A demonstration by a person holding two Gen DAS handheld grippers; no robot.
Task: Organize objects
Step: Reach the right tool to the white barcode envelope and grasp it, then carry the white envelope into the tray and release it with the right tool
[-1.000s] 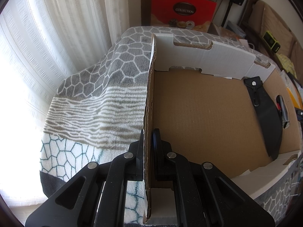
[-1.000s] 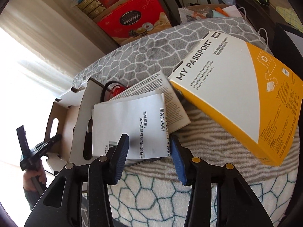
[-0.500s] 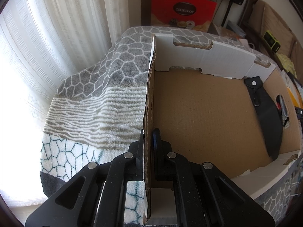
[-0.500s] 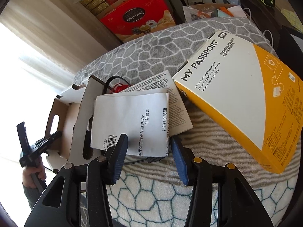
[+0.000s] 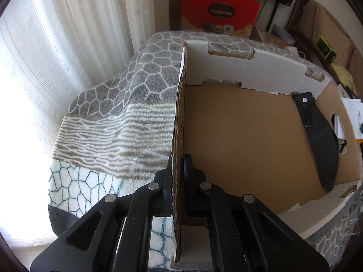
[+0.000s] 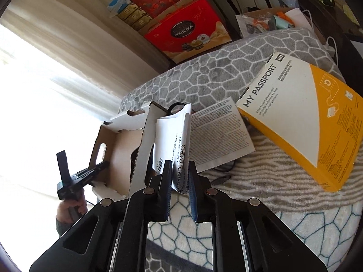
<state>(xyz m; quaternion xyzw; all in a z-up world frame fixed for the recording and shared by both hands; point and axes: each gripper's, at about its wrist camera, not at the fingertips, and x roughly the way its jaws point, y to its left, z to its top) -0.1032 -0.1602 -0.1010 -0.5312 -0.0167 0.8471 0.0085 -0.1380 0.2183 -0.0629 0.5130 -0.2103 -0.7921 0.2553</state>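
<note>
White leaflet (image 6: 172,145) pinched upright within right tool (image 6: 179,176).

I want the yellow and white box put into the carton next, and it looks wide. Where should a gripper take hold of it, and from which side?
Grip the yellow and white box across its thin side wall at the near long edge, coming in low from the front. It lies flat on the blanket, so its broad face probably outspans the jaws; only its thickness fits. The right gripper holds a paper sheet now.
</note>
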